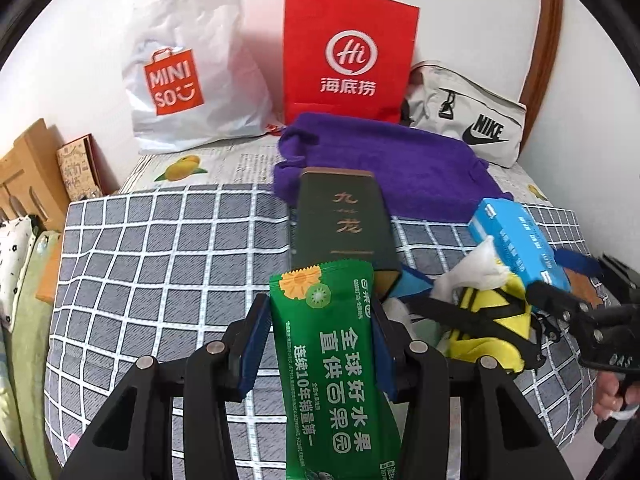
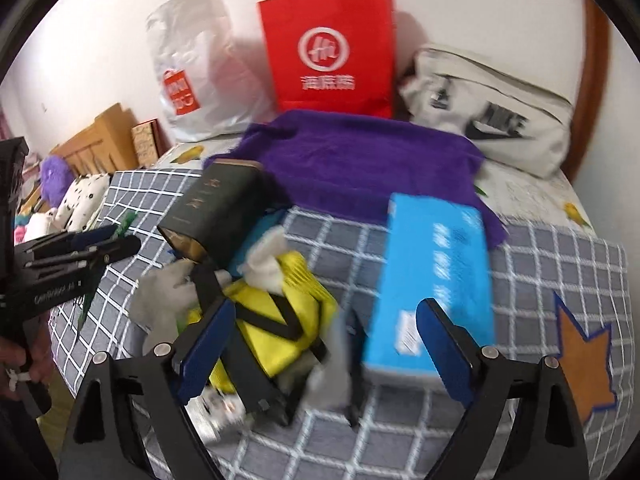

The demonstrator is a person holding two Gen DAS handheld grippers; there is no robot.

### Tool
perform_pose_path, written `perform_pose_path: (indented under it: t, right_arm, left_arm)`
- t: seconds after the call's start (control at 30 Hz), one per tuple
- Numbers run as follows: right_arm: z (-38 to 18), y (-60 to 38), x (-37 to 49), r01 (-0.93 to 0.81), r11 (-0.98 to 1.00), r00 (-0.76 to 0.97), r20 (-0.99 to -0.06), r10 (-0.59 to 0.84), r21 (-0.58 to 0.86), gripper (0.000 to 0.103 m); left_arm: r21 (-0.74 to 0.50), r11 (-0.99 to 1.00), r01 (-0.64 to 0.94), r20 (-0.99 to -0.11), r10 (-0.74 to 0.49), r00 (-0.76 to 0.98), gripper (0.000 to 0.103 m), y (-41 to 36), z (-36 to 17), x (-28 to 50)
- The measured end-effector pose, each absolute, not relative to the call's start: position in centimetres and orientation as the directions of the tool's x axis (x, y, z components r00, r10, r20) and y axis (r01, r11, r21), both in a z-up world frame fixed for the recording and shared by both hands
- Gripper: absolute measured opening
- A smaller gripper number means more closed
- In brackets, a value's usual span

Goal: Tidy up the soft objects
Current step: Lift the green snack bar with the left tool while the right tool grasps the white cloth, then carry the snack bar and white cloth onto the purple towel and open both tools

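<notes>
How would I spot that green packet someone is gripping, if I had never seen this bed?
Find the red paper bag standing against the wall, then come down past the purple towel and the dark green box. The green packet is clamped between the left gripper fingers, the only flat glossy wrapper, printed with kiwi slices.

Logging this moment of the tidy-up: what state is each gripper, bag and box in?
left gripper: shut on green snack packet
right gripper: open, empty
red paper bag: upright
white plastic bag: upright, crumpled
dark green box: lying flat
blue box: lying flat
</notes>
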State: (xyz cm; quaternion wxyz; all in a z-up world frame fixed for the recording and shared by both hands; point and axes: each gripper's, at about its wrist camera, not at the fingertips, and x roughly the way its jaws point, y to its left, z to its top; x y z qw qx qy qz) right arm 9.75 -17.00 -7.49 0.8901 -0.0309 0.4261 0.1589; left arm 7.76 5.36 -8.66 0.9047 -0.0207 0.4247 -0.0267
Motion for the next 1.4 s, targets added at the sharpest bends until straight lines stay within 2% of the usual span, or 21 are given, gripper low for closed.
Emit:
perform_pose_path:
  t: [0.17,0.27,0.37,0.43,0.47,0.53,0.67,0.73,0.97,1.4]
  right_arm:
    - [-8.2,-13.9,12.1,-0.361,0.932,0.578,-0.778,0.246,0.026,0.089]
    - [-9.2,-12.6,13.4,-0.385,0.923,0.551,-0.798,0.244,0.016,0.08]
    - [-10.3,-11.4,14.2,-0.416,0.909,0.512,-0.823,0.245,0.012,0.065]
    - [-10.9,-10.9,14.2,-0.429,0.903,0.504,-0.834,0.225,-0.015,0.045]
    - [-11.0,-10.8,14.1,-0.433,0.901,0.507,-0.834,0.217,-0.028,0.041]
    - [-11.0,-11.1,14.0,-0.44,0.898,0.508,-0.833,0.222,-0.029,0.027]
    - [-9.7,-12.4,13.8,-0.428,0.903,0.508,-0.818,0.271,0.033,0.02]
    - [-8.8,-12.9,13.6,-0.421,0.907,0.529,-0.805,0.269,0.027,0.013]
    - [-5.9,-14.3,13.6,-0.404,0.914,0.587,-0.759,0.283,0.028,0.013]
    - [-3.9,-19.1,16.1,-0.3,0.954,0.658,-0.726,0.201,-0.008,0.013]
  left_arm:
    - [-0.081,0.997,0.018,-0.779,-0.074,0.623,0.045,6.4,-9.8,8.1]
    - [-0.099,0.995,0.004,-0.788,-0.081,0.611,0.045,7.2,-10.7,8.4]
    - [-0.105,0.994,-0.005,-0.792,-0.081,0.605,0.045,7.8,-11.1,8.6]
    - [-0.11,0.994,-0.01,-0.791,-0.082,0.607,0.045,8.2,-11.2,8.7]
    - [-0.113,0.994,-0.011,-0.79,-0.083,0.607,0.045,8.3,-11.2,8.7]
    - [-0.117,0.993,-0.015,-0.789,-0.083,0.609,0.045,8.5,-11.2,8.7]
    - [-0.115,0.993,-0.017,-0.782,-0.08,0.618,0.045,8.6,-10.9,8.9]
    - [-0.111,0.994,-0.02,-0.777,-0.074,0.626,0.045,8.6,-10.5,8.8]
    - [-0.073,0.997,-0.022,-0.761,-0.042,0.648,0.045,8.5,-8.6,9.4]
    - [-0.007,1.0,0.022,-0.739,-0.02,0.673,0.045,6.8,-6.0,13.4]
